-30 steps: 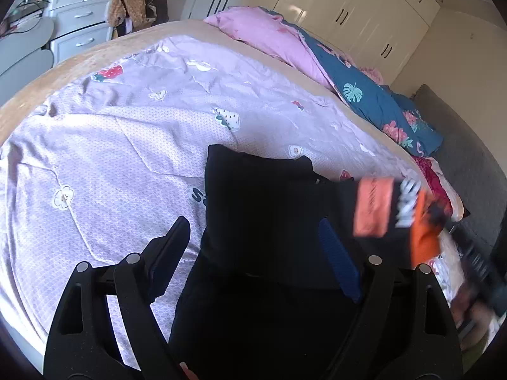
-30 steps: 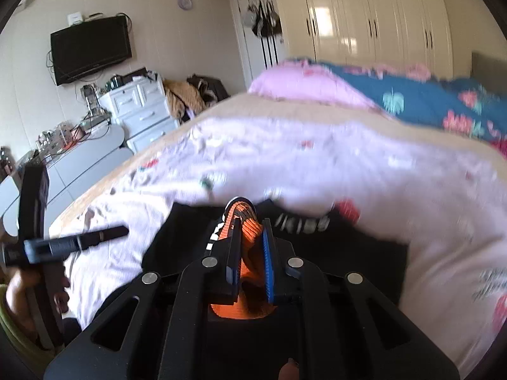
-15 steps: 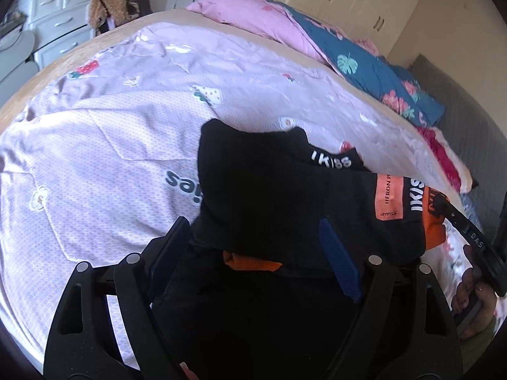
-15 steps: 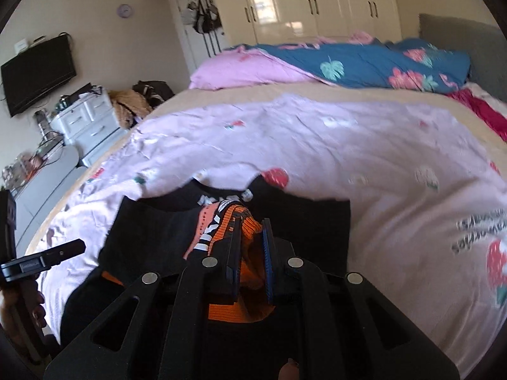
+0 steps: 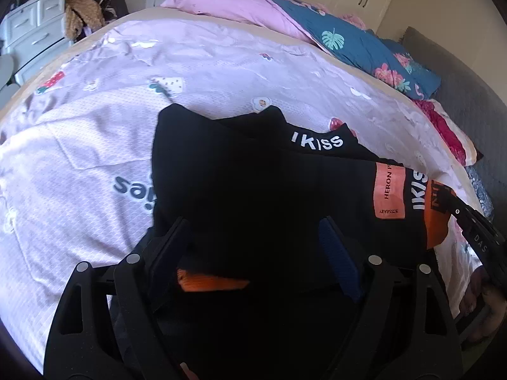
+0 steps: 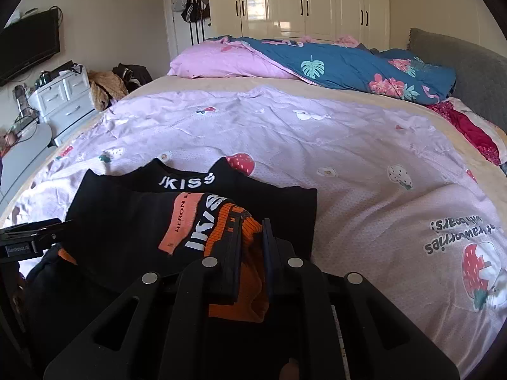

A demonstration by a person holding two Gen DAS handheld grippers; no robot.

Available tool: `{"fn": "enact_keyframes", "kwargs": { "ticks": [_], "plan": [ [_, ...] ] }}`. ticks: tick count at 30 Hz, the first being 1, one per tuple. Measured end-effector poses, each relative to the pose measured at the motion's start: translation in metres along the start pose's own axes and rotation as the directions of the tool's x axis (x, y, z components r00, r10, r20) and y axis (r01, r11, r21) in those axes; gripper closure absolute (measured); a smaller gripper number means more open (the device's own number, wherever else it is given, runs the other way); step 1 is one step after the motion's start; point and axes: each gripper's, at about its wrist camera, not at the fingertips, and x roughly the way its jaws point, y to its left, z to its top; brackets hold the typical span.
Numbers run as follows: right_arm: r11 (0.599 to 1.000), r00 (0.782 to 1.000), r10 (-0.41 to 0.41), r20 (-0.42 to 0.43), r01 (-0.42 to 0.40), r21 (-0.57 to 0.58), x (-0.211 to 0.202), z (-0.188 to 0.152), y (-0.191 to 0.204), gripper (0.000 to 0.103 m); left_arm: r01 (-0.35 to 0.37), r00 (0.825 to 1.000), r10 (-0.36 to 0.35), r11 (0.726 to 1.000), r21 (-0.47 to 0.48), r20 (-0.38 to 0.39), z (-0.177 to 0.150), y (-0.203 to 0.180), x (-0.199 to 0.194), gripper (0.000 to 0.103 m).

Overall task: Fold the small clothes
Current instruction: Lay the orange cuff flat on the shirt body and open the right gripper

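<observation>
Lilac sheet [image 6: 317,145] under the black top [image 5: 253,177]; right gripper [image 6: 250,231] pinches its orange cuff [image 6: 250,272], left gripper [image 5: 253,247] spread wide, empty.

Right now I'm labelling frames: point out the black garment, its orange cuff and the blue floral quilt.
black garment [image 5: 240,186]: left wrist view, on its folded body.
orange cuff [image 6: 250,272]: right wrist view, on the ribbed knit between the tool's fingers.
blue floral quilt [image 6: 355,66]: right wrist view, on its top face.
</observation>
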Motion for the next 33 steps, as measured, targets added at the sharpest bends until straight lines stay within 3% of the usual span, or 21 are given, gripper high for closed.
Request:
{"fn": "enact_keyframes", "kwargs": {
  "ticks": [15,17,19,24,27,33],
  "plan": [
    [0.999,0.999,-0.039,-0.021,0.039,0.015,0.008,-0.002,-0.005,0.088,-0.004,0.999,0.004,1.000,0.016,-0.034,0.004,-0.006,0.019,0.027],
    [0.999,0.999,-0.046,-0.006,0.046,0.029,0.005,-0.002,-0.007,0.081,-0.006,0.999,0.007,1.000,0.019,-0.038,0.004,-0.005,0.021,0.031],
    [0.999,0.999,-0.035,0.002,0.035,0.031,0.004,-0.002,-0.007,0.080,-0.006,0.999,0.007,1.000,0.025,-0.052,0.003,-0.004,0.025,0.044],
    [1.000,0.999,0.023,-0.036,-0.023,-0.014,0.013,-0.007,0.014,0.080,-0.026,0.995,0.029,0.999,0.032,-0.092,-0.001,0.003,0.034,0.058],
    [0.996,0.996,0.062,-0.061,-0.066,-0.060,0.019,-0.011,0.034,0.080,-0.010,0.996,0.012,1.000,0.020,-0.092,-0.005,0.011,0.035,0.060],
    [0.985,0.988,0.114,-0.105,-0.126,-0.115,0.029,-0.014,0.064,0.070,0.006,0.996,-0.005,1.000,0.007,-0.089,-0.010,0.017,0.034,0.060]
  ]
}}
